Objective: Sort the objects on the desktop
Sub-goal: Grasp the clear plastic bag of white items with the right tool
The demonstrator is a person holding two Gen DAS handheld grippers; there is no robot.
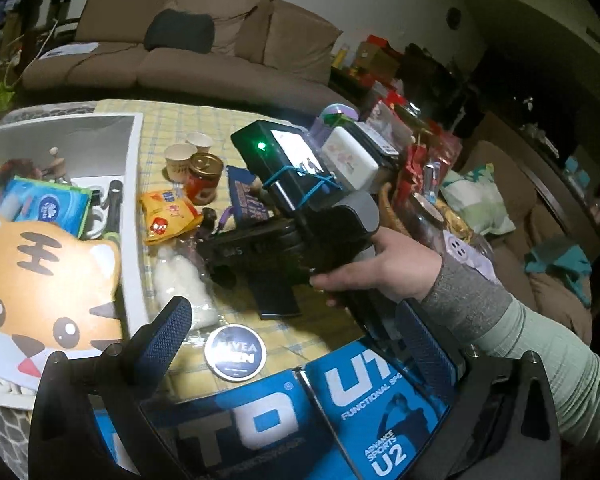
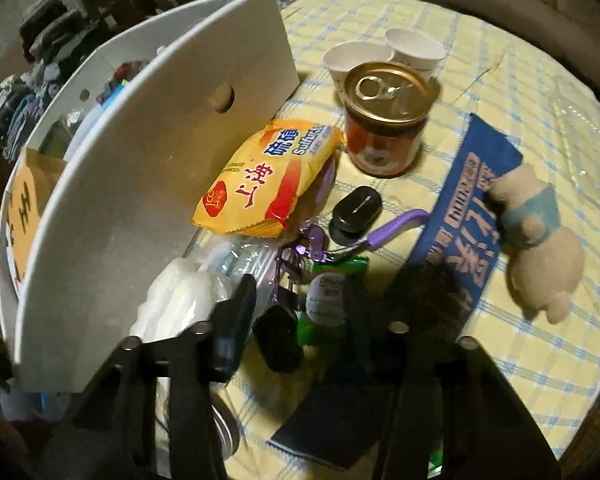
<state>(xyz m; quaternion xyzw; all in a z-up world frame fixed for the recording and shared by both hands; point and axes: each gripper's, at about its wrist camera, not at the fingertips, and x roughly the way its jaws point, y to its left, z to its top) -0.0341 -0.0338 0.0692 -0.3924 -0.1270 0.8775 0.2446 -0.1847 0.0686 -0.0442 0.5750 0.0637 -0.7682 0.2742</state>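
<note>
While the left wrist view carries little of the step itself, it shows the left gripper [image 1: 300,340] with its claw wide apart and empty above a round Nivea tin [image 1: 236,354], out of the way just off the near corner of the white bin [image 1: 134,200]. A hand [image 1: 380,268] tips the right gripper [image 1: 214,256] steeply down into the clutter beside that bin's side wall. From the right wrist view, the claw stands narrow around a green packet [image 2: 328,292] lying on the cloth just beside the bin's wall. Blur hides whether the pads actually press on it, so I cannot tell. A black piece [image 2: 278,336] sits inside the claw too. Probably best to seat squarely on the packet alone, lift straight up, then carry it over the wall.
</note>
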